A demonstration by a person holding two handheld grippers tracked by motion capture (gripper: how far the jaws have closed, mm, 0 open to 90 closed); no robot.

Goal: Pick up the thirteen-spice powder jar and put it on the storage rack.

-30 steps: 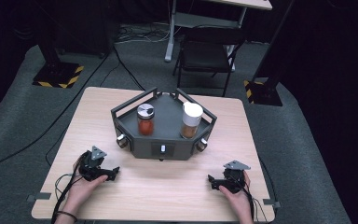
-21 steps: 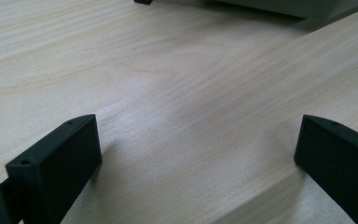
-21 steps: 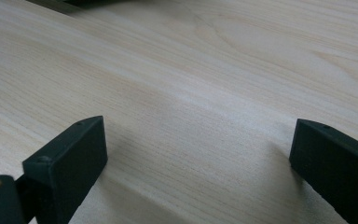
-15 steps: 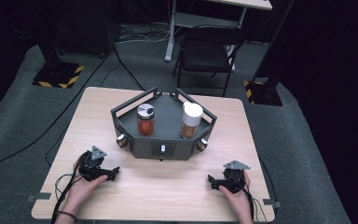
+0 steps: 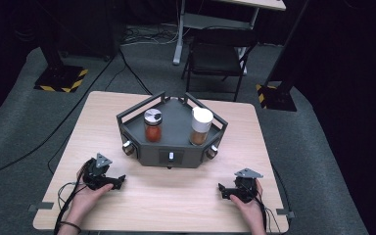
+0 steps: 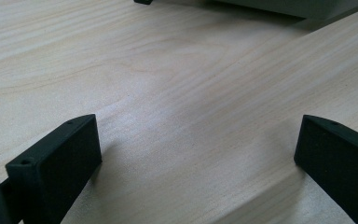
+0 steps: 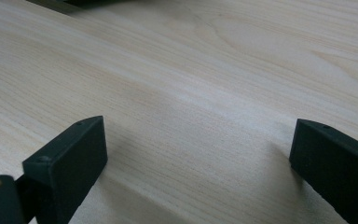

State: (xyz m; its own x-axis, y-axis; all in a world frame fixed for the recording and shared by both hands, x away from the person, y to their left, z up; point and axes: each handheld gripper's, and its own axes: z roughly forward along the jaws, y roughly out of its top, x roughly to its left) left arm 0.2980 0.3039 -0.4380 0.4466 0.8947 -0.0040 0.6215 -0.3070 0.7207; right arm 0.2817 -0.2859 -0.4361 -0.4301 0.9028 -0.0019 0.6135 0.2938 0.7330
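A dark grey six-sided tray (image 5: 176, 125) stands at the middle of the wooden table (image 5: 171, 196). On it are a short jar of red powder with a silver lid (image 5: 152, 125) at the left and a taller jar with a white lid (image 5: 200, 126) at the right. My left gripper (image 5: 118, 182) rests on the table near the front left, held by a hand, open; its jaws (image 6: 191, 158) stand wide apart over bare wood. My right gripper (image 5: 222, 190) rests at the front right, also open, its jaws (image 7: 196, 158) spread over bare wood.
The tray front carries knobs (image 5: 128, 148) (image 5: 211, 152) and a small switch (image 5: 171, 156). Cables trail from both grippers off the table's near edge. Behind the table stand a black folding chair (image 5: 215, 56) and stand bases with yellow-black tape (image 5: 61, 78).
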